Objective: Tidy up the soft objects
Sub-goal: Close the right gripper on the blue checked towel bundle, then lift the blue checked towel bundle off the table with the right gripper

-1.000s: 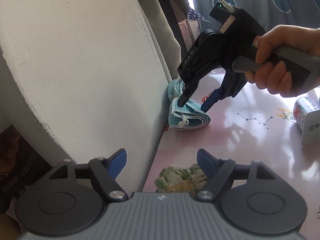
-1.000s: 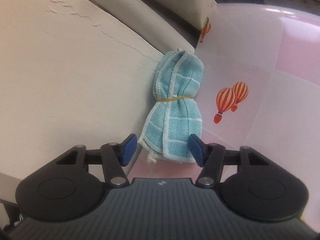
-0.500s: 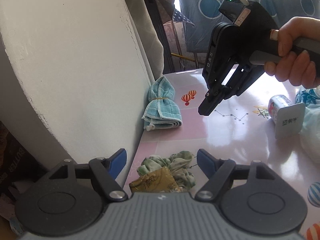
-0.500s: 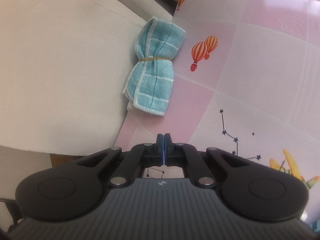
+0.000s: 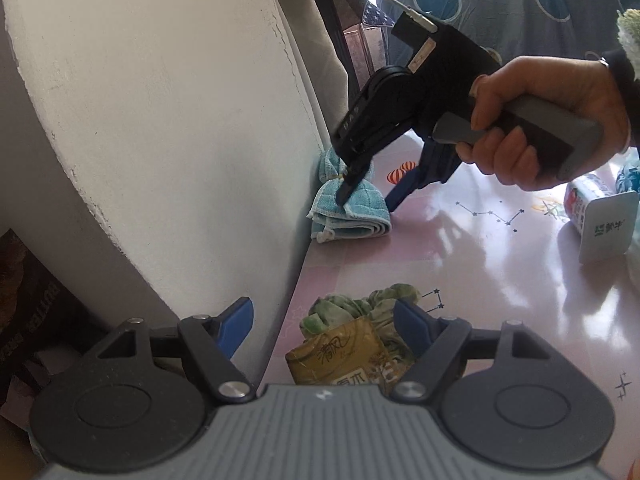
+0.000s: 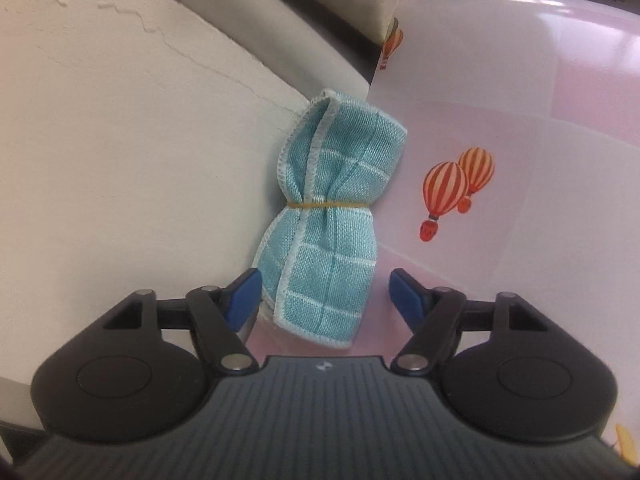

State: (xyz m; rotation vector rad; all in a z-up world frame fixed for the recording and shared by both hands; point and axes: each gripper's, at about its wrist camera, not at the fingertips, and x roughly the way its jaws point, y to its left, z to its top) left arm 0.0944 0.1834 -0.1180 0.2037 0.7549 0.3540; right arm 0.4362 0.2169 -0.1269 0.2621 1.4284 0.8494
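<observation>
Fingers (image 6: 245, 298) of our right gripper (image 6: 322, 296) are standing partly apart around the near end of the blue cloth (image 6: 328, 240), and they have just been opening; the left pad is sitting just beside the cloth's edge, the right pad is clear of it, so nothing is being squeezed. We are seeing the cloth folded and cinched at its waist by a yellow rubber band (image 6: 326, 203), lying on the pink counter (image 6: 540, 160) right against the white wall (image 6: 120, 140), with two printed hot-air balloons (image 6: 456, 188) just beside it.

From the left wrist view, we are watching the right hand (image 5: 540, 128) gripping the grey handle, the right gripper (image 5: 368, 196) pointing down at the blue cloth (image 5: 356, 216), one black finger in front of the cloth and the blue-tipped one on its far side.

Our left gripper (image 5: 324, 318) is hovering with its fingers (image 5: 412, 322) spread wide and holding nothing. Below them a green cloth (image 5: 372, 300) is lying bunched on the counter (image 5: 460, 264) near the wall (image 5: 160, 120), with a yellow tissue packet (image 5: 340, 356) touching it. A small white can (image 5: 584, 204) is lying well apart at the right.
</observation>
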